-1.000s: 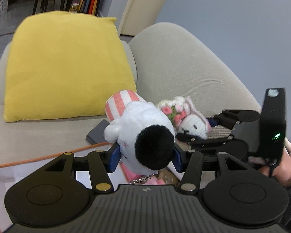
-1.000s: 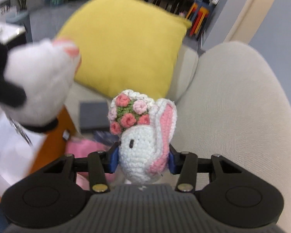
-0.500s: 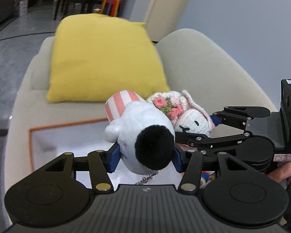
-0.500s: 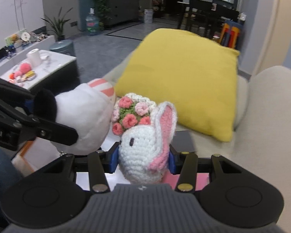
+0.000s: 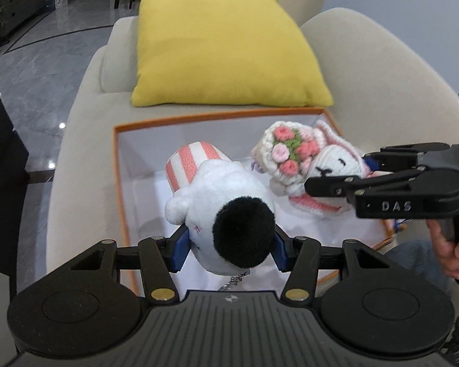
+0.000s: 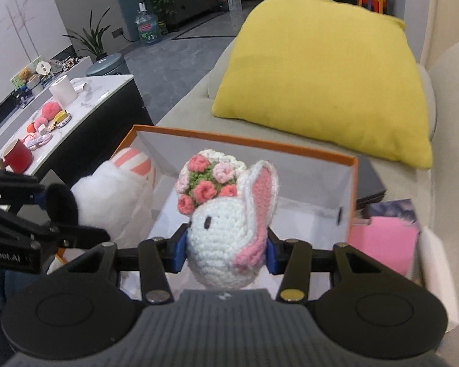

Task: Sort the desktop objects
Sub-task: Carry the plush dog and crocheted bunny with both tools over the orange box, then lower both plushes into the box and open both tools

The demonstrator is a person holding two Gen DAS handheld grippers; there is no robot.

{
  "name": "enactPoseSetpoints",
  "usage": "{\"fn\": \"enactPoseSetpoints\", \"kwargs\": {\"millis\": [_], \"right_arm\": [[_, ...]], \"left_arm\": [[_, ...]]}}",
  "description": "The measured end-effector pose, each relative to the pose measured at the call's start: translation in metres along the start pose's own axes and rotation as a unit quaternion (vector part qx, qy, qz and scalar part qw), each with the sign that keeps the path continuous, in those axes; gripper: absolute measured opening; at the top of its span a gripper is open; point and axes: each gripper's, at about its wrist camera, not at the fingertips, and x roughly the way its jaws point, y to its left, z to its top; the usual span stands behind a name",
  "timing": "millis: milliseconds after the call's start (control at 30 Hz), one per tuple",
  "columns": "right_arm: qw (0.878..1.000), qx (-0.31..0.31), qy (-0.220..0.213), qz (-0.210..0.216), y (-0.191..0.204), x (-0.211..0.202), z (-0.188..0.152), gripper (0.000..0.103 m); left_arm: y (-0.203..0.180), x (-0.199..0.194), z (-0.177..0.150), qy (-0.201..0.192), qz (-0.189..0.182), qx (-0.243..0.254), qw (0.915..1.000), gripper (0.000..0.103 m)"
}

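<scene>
While both toys hang over the orange box (image 5: pixel 119 165), the step in hand looks like setting them down inside it, and doing that well means getting each one clear of the orange rim before letting go. The box sits on a pale sofa (image 5: pixel 85 140) in front of a yellow cushion (image 5: pixel 220 46), so its floor may give a little; a low, gentle release seems safer than a drop. The two toys are just beside each other, so I would lower one toward the left half and the other toward the right half, to keep them from tangling.

The left tongs (image 5: pixel 229 244) are part-way open and clamped on a white plush toy (image 5: pixel 223 202) with a black ear and a pink-striped cap; the blue pads press its sides, and a small chain dangles below it. The right tongs (image 6: pixel 226 247) are likewise part-way open and pinch a crocheted bunny (image 6: pixel 226 226) with a flower crown, both pads against its head. Both toys are held above the white interior of the box, apart from its floor as far as I can judge. A person's hand (image 5: pixel 453 244) grips the right tool's handle.
</scene>
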Motion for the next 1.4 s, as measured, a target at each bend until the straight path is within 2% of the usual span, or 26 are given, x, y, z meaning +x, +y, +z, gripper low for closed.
{"fn": "enactPoseSetpoints", "kwargs": {"millis": [133, 233, 333, 600, 733, 900, 1000, 1133, 1267, 1400], "right_arm": [[1.000, 0.019, 0.008, 0.004, 0.007, 0.025, 0.003, 0.050], [0.999, 0.032, 0.014, 0.001, 0.009, 0.044, 0.006, 0.050], [0.999, 0.049, 0.022, 0.002, 0.007, 0.062, 0.008, 0.050], [0.996, 0.087, 0.026, 0.003, 0.005, 0.095, 0.008, 0.050], [0.993, 0.113, 0.031, 0.018, 0.004, 0.105, 0.005, 0.050], [0.993, 0.109, 0.039, 0.025, 0.007, 0.107, 0.011, 0.055], [0.993, 0.097, 0.055, 0.021, 0.009, 0.116, 0.013, 0.058], [0.992, 0.098, 0.067, 0.037, 0.007, 0.119, 0.014, 0.065], [0.992, 0.093, 0.068, 0.048, 0.002, 0.111, 0.015, 0.073], [0.990, 0.099, 0.072, 0.065, -0.007, 0.103, 0.015, 0.072]], "left_arm": [[0.003, 0.001, -0.009, 0.002, 0.016, 0.025, 0.9996, 0.062], [0.017, 0.031, 0.002, -0.001, 0.023, 0.041, 0.9989, 0.062], [0.010, 0.043, 0.005, -0.006, 0.043, 0.077, 0.9961, 0.062], [0.014, 0.085, 0.014, 0.032, 0.082, 0.110, 0.9900, 0.062], [0.012, 0.098, 0.012, 0.051, 0.099, 0.131, 0.9851, 0.063], [0.007, 0.108, 0.010, 0.062, 0.119, 0.156, 0.9786, 0.066], [0.005, 0.108, 0.009, 0.062, 0.123, 0.165, 0.9767, 0.071], [0.006, 0.106, 0.006, 0.057, 0.121, 0.170, 0.9764, 0.072], [0.010, 0.101, 0.009, 0.051, 0.107, 0.154, 0.9809, 0.073], [0.013, 0.094, 0.010, 0.043, 0.099, 0.142, 0.9839, 0.074]]}}
